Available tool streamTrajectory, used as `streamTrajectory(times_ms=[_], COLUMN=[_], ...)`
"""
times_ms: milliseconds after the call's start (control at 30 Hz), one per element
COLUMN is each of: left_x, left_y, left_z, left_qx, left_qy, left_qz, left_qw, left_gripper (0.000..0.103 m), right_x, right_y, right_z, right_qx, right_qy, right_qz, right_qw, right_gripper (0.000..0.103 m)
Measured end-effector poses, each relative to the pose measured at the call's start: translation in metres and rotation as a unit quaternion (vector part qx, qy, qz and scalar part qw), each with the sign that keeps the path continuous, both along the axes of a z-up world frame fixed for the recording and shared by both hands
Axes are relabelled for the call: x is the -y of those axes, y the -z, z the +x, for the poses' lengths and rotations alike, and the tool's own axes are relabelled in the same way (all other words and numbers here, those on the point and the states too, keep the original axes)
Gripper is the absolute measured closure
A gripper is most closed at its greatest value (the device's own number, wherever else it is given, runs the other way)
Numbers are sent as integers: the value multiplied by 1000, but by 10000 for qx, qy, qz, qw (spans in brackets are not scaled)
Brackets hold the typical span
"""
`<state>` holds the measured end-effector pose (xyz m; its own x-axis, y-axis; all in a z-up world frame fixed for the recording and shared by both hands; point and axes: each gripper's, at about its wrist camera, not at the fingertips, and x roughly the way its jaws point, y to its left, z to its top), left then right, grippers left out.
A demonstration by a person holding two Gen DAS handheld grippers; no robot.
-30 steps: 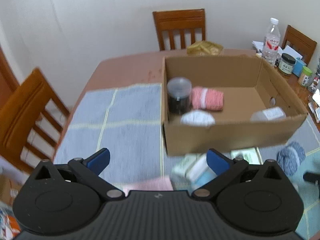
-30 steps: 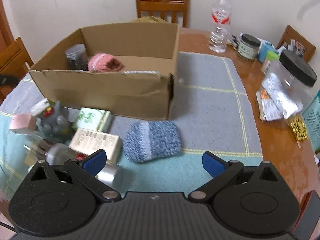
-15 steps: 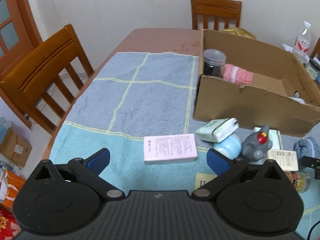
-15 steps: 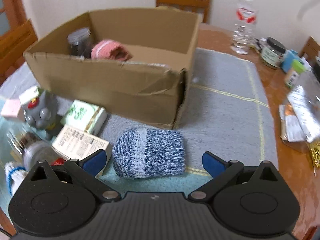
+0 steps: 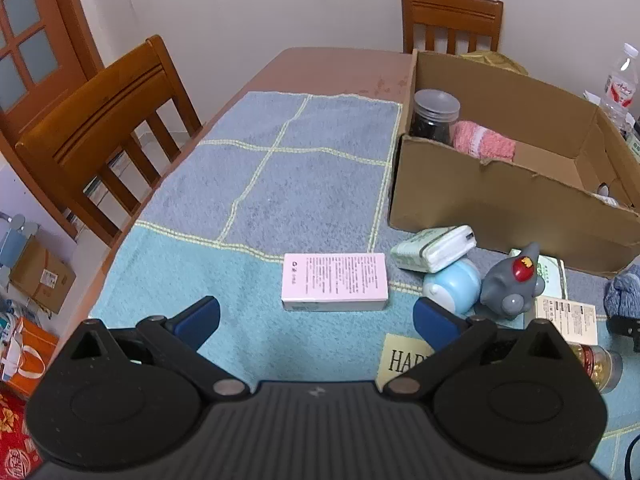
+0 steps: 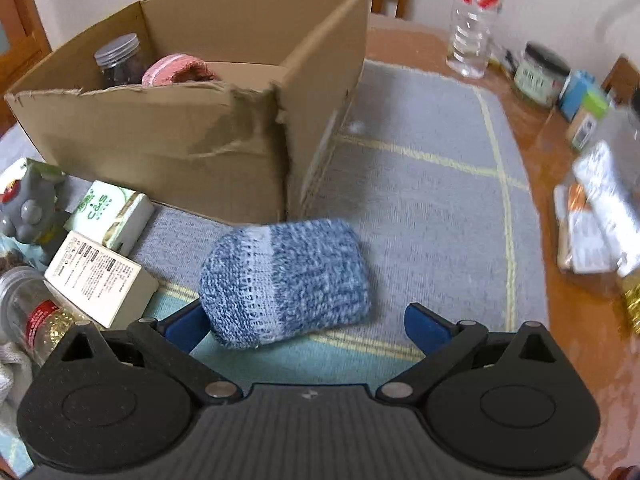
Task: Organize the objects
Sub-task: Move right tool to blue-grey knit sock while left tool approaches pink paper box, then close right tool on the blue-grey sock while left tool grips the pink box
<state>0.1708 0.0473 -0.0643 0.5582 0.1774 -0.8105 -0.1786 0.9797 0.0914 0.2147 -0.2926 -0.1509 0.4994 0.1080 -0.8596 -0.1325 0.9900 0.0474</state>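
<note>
Now the right gripper [image 6: 304, 322] had moved in much closer to the blue knitted roll [image 6: 284, 280] than it was a second earlier, so the roll sat right between its two wide-open fingers, not yet squeezed. That looked like the next thing to go into the cardboard box [image 6: 224, 120], which stood just behind the roll and already held a dark jar [image 6: 120, 60] and a pink knitted roll [image 6: 176, 70]. The left gripper [image 5: 316, 314] had swung away from the box and now pointed down at the pink carton [image 5: 334, 282] lying flat on the blue cloth [image 5: 256, 184]; its fingers were wide apart too and held nothing. So both hands seemed ready to pick up one thing each. A yellow card [image 5: 402, 356] near the left gripper showed the letters "HAP", with the rest hidden. The print on the pink carton and on the green pack [image 6: 110, 212] was too small to read.
</note>
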Motion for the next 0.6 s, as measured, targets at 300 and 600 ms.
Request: streamTrajectory(times_ms=[300, 600], left_x=[1, -7], left_y=[19, 59], left_z=[15, 31], left_qx=[-84, -325], left_qy=[-77, -23], left_qz=[-103, -255], left_qw=[9999, 9991], left_gripper=[1, 1], right_x=[-7, -7], right_y=[3, 3], right_z=[-6, -11], right_qx=[50, 219], right_qy=[-335, -321], right_qz=[-234, -216], right_qw=[9992, 9990], right_gripper=[0, 0])
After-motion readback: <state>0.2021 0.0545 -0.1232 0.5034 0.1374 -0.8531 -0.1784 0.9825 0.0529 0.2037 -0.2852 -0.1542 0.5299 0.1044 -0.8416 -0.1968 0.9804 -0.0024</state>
